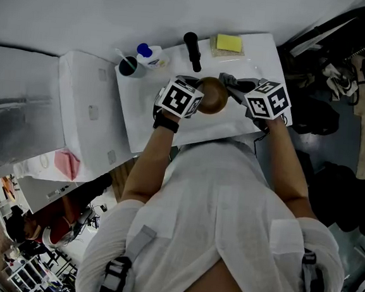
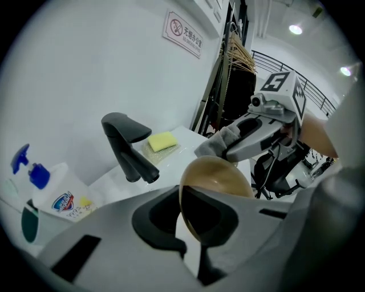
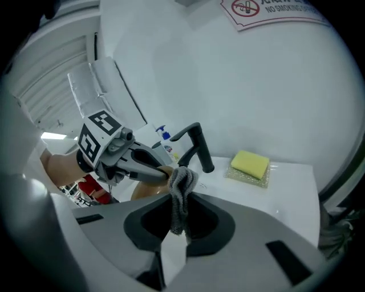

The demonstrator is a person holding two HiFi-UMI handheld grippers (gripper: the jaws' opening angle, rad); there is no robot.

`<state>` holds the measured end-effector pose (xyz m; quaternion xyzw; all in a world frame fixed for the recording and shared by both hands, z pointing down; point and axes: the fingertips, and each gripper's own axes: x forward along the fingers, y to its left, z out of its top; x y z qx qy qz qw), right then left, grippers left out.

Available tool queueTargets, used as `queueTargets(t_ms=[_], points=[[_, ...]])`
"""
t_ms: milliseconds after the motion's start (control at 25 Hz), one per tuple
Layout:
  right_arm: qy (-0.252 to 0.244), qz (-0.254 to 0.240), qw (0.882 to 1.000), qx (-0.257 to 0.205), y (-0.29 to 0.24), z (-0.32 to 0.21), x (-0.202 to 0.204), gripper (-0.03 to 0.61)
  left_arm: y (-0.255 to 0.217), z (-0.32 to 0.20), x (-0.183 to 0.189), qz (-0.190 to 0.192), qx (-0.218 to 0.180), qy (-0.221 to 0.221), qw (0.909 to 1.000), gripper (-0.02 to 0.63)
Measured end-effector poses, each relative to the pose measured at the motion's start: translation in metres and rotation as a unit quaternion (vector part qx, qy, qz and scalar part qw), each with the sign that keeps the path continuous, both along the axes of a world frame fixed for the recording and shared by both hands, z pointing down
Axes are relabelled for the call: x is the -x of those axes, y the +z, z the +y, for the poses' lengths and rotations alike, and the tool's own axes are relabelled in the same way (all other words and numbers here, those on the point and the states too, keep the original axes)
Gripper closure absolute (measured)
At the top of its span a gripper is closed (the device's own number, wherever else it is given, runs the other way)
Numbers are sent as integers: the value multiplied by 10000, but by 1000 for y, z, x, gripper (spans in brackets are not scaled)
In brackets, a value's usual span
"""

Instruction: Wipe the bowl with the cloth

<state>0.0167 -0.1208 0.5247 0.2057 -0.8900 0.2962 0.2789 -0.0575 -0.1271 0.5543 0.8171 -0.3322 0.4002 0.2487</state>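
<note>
In the head view the bowl [image 1: 213, 95] hung over the sink [image 1: 141, 107] between both grippers, in the left gripper view the left gripper [image 2: 188, 225] clamped its rim, and in the right gripper view the right gripper [image 3: 174, 228] pinched the cloth [image 3: 181, 191] just beside it.

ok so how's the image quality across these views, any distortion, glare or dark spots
Both gripper views are fisheye, with black corners and bent edges. Left gripper view: two ceiling lights flare at top right, while the round brown wooden bowl stays sharp. Right gripper view: evenly lit, with the grey knitted cloth clear. Head view: the white countertop is bright and the lower left is dim.
</note>
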Motion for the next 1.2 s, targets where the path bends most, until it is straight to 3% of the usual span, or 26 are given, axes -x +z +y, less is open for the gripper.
queueTargets(t_ms=[320, 400, 440, 560, 680, 800, 880, 1040, 1200], points=[[-6, -130, 9999, -51, -7, -2, 6, 513, -8, -4, 7, -98, -328, -322, 9989, 597], [-116, -222, 9997, 63, -9, 1, 11, 430, -10, -5, 7, -62, -369, -343, 9987, 597], [-156, -219, 9996, 82, -9, 2, 13, 426, -11, -5, 6, -39, -388, -333, 9987, 597], [-139, 65, 9997, -173, -5, 0, 13, 491, -15, -5, 4, -5, -459, -343, 9984, 597], [-83, 209, 9993, -299, -5, -4, 13, 514, -15, -5, 6, 30, -529, -390, 9978, 595], [-163, 376, 9980, -478, -6, -6, 13, 529, -13, -1, -1, 38, -595, -71, 9982, 572], [-382, 601, 9954, -638, -5, -4, 13, 532, -12, 5, -10, 53, -616, 275, 9977, 480], [-909, 911, 9883, -813, -2, 4, 21, 532, -11, 12, -23, -102, -702, 894, 9935, 501], [-1309, 1036, 9818, -907, -3, 10, 32, 532, -11, 11, -30, -581, -833, 1445, 9843, 550]])
